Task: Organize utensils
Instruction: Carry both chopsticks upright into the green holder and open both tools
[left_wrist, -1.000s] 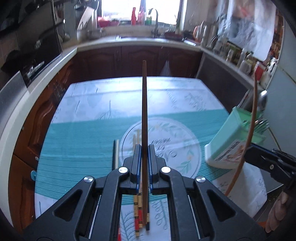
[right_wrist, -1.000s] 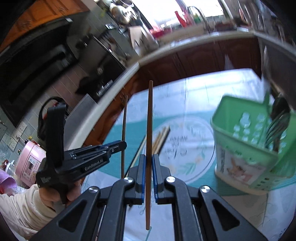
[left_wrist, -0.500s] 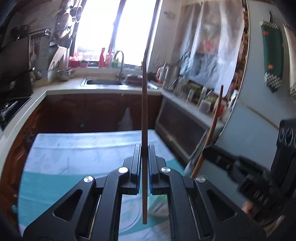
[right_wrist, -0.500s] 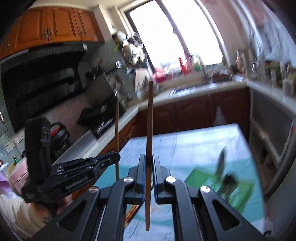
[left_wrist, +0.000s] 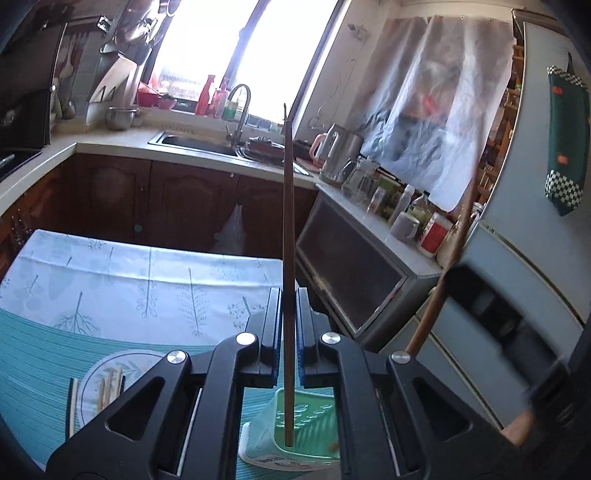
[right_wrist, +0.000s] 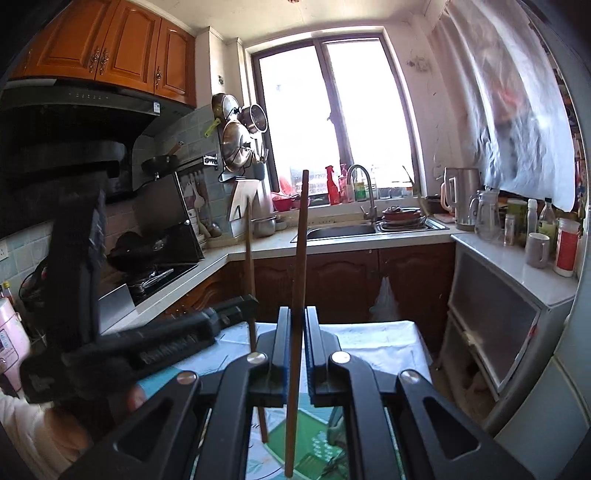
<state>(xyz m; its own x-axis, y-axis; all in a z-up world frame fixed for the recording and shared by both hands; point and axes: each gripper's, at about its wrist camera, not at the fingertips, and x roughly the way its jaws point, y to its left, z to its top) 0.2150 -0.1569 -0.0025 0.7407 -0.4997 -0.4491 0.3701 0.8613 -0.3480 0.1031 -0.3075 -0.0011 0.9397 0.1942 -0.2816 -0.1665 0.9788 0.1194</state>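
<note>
My left gripper (left_wrist: 288, 325) is shut on a dark brown chopstick (left_wrist: 287, 229) held upright, its lower tip over the green utensil holder (left_wrist: 314, 421) on the table. My right gripper (right_wrist: 295, 343) is shut on a lighter brown chopstick (right_wrist: 300, 258), also upright, its lower end above the green holder (right_wrist: 310, 432). The left gripper (right_wrist: 236, 306) and its chopstick (right_wrist: 249, 258) show at the left of the right wrist view. The right gripper's chopstick (left_wrist: 448, 266) shows blurred at the right of the left wrist view. Several loose chopsticks (left_wrist: 107, 387) lie on the tablecloth.
The table has a teal and white cloth (left_wrist: 110, 280). A counter with a sink (right_wrist: 343, 230), a stove (right_wrist: 155, 273) and a grey cabinet (left_wrist: 354, 280) with jars surround it. A fridge (left_wrist: 535, 258) stands at the right.
Both grippers have tilted up and moved over the green holder, each keeping its chopstick. The holder now lies below the chopstick tips. The loose chopsticks have shifted to the lower left.
</note>
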